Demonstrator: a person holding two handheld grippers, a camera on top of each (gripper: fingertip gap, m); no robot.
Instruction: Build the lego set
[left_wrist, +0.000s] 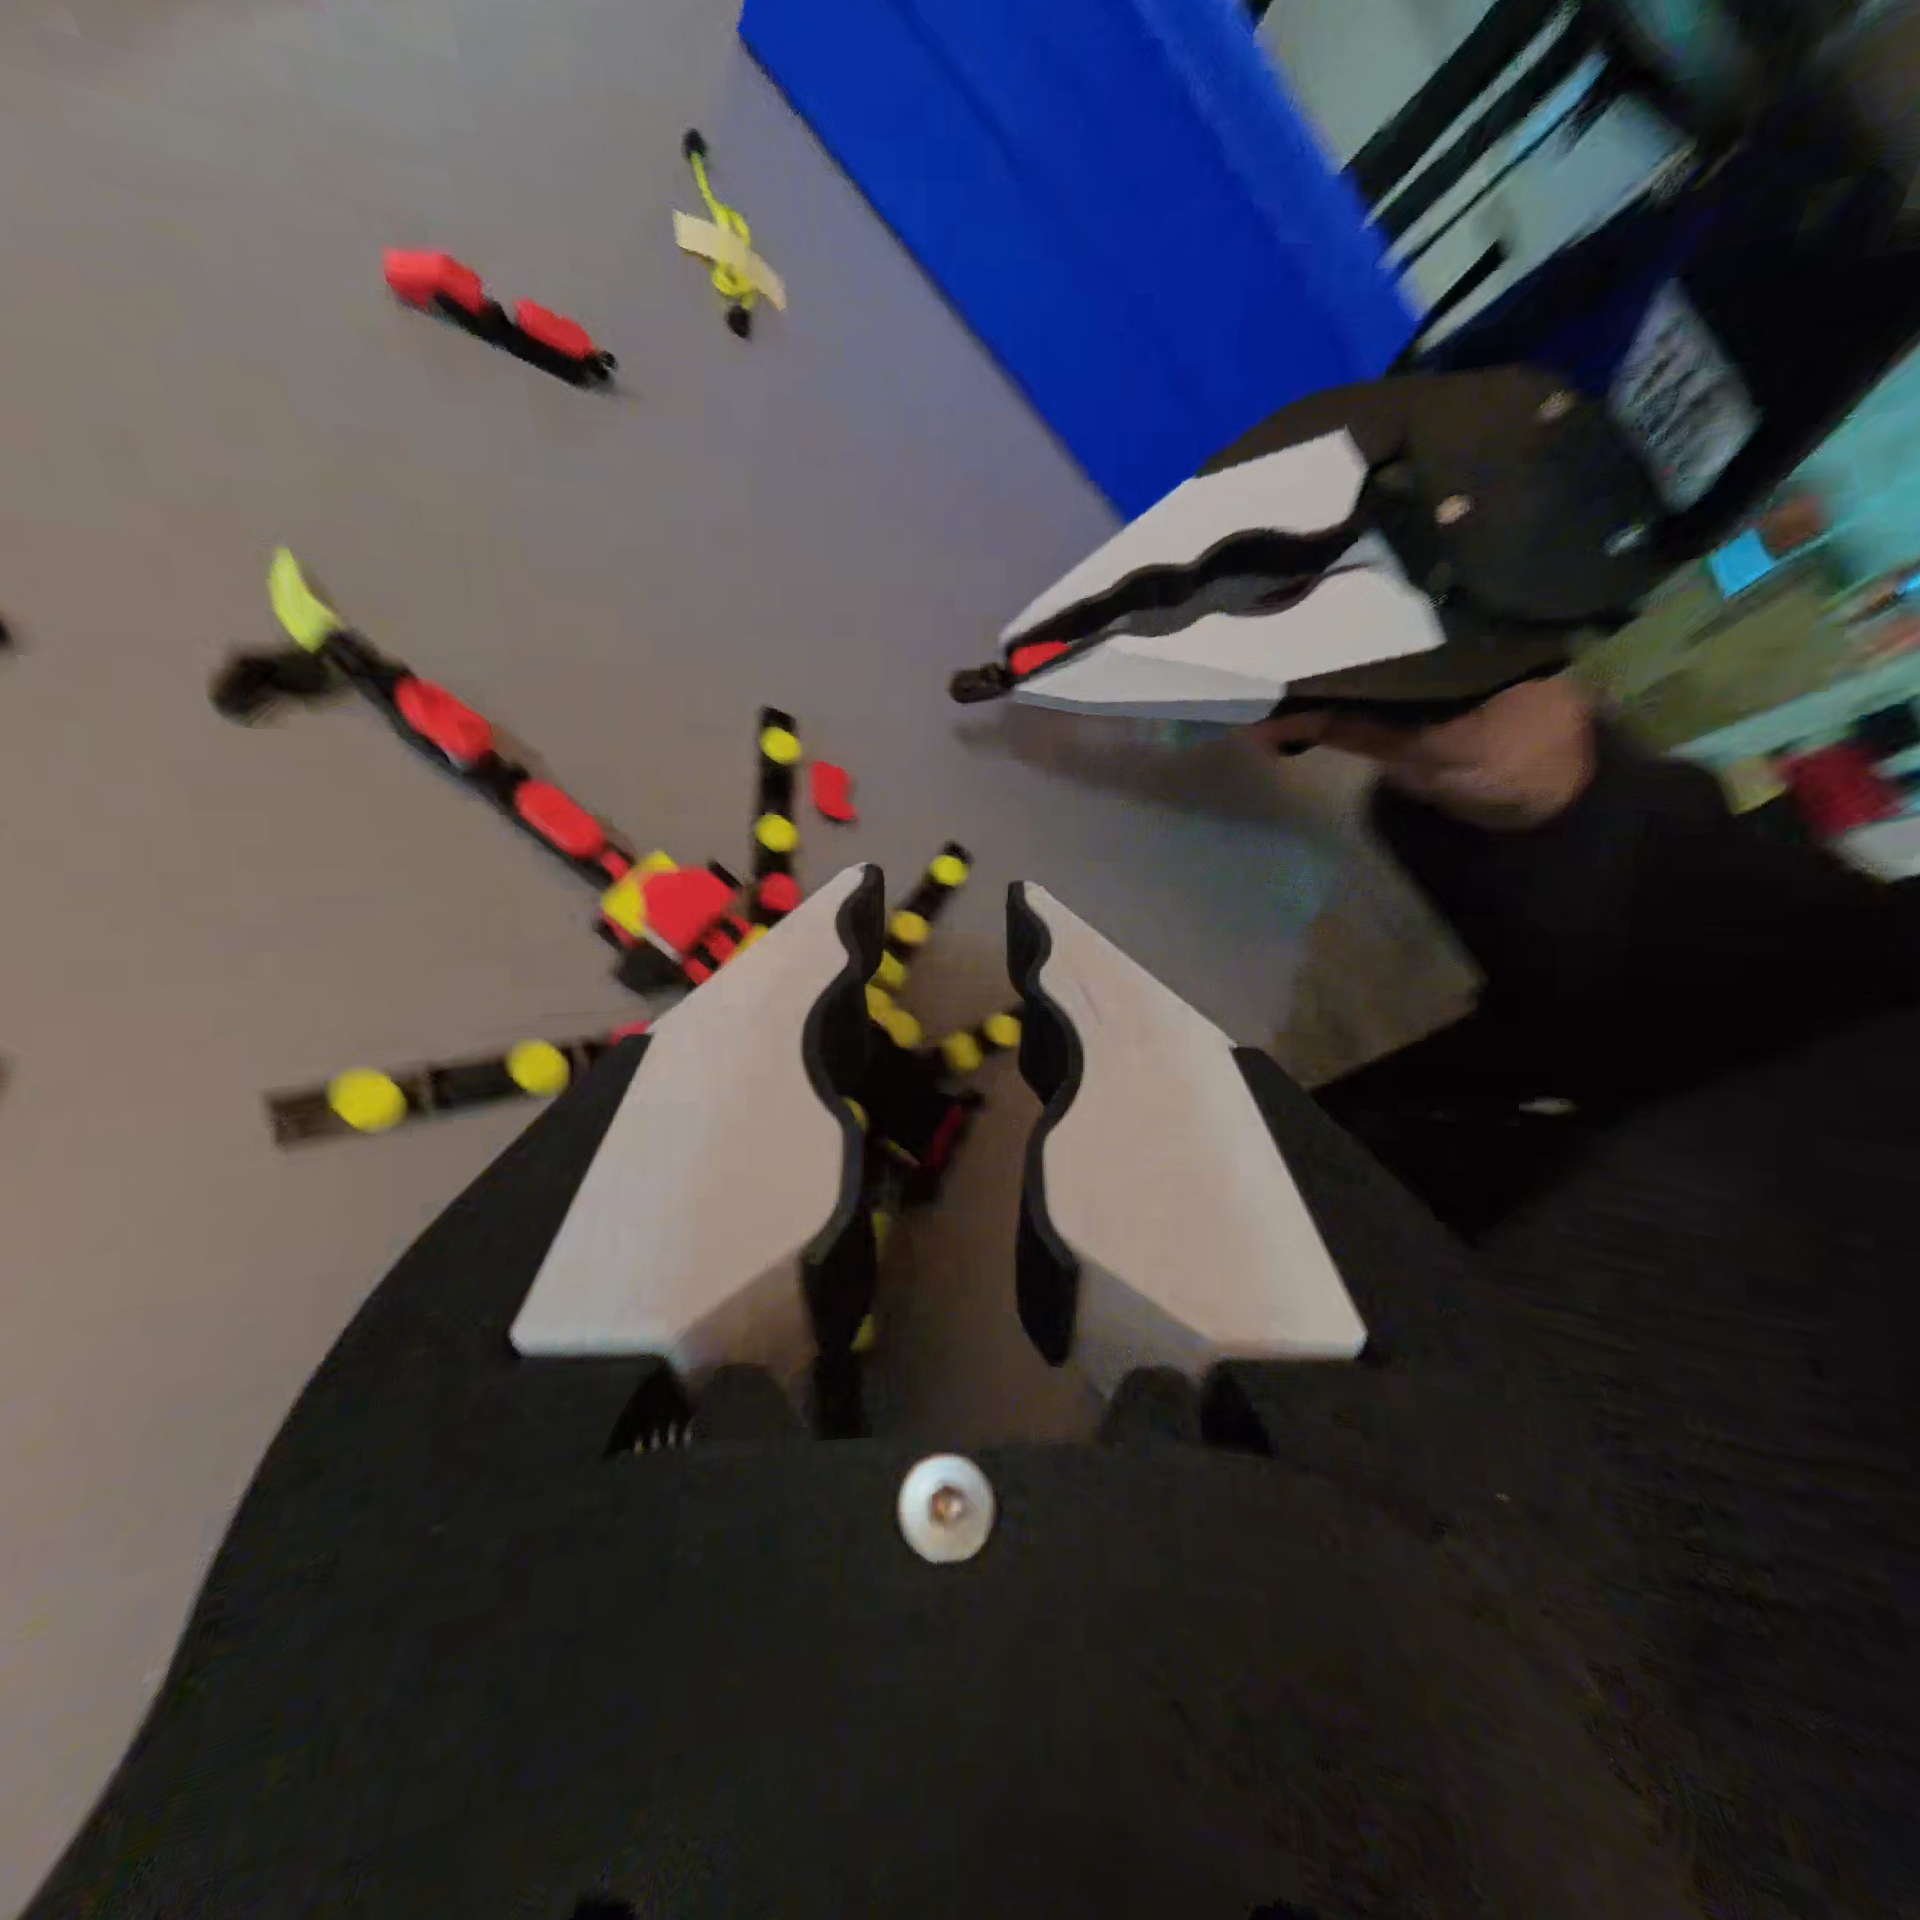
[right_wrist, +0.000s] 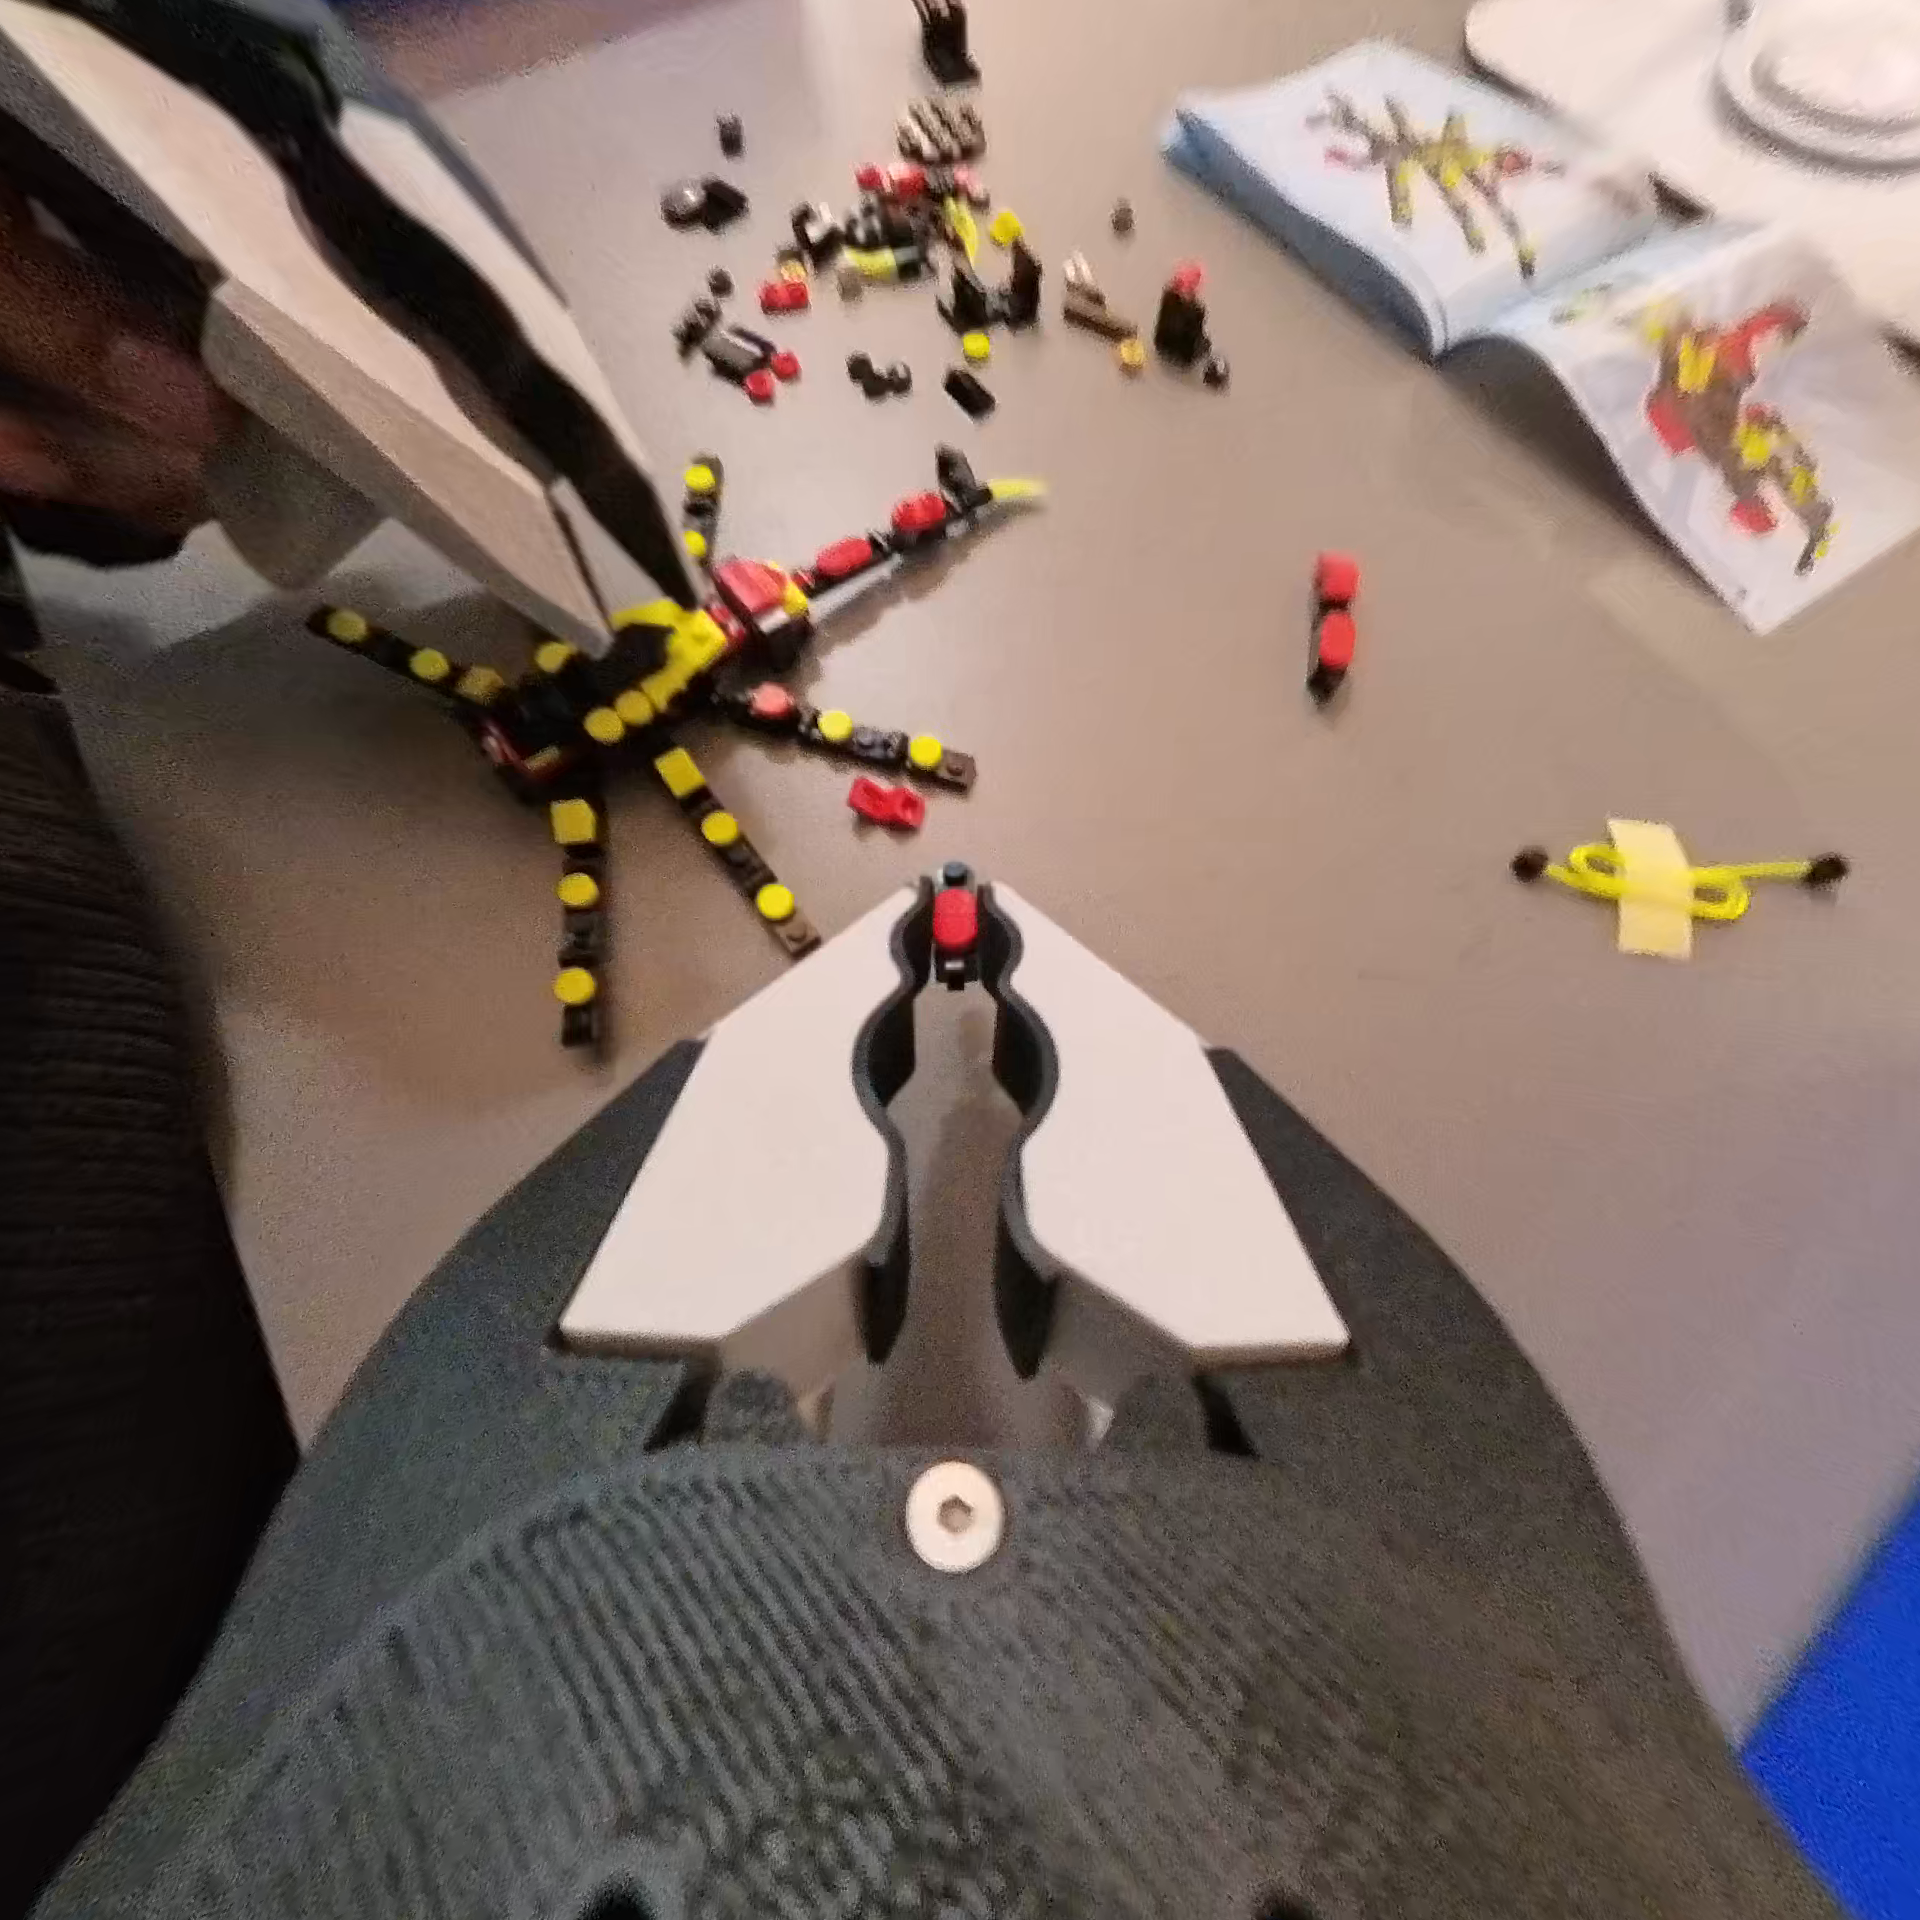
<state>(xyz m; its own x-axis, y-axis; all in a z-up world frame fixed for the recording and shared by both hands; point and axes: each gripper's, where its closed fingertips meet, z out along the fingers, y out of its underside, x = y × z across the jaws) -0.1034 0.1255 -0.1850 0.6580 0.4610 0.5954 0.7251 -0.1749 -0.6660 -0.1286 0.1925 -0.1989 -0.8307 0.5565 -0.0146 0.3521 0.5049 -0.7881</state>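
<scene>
Your right gripper is clamped on a small red-and-black piece, pinched at the fingertips in the centre of the right wrist view. Your left gripper has its jaws apart, straddling the yellow-and-black legs of the model at the centre of the left wrist view; whether a finger touches the model cannot be told. The model lies on the grey table, left of centre in the right wrist view. Loose pieces sit at top centre, an open booklet at upper right, a yellow string at right.
</scene>
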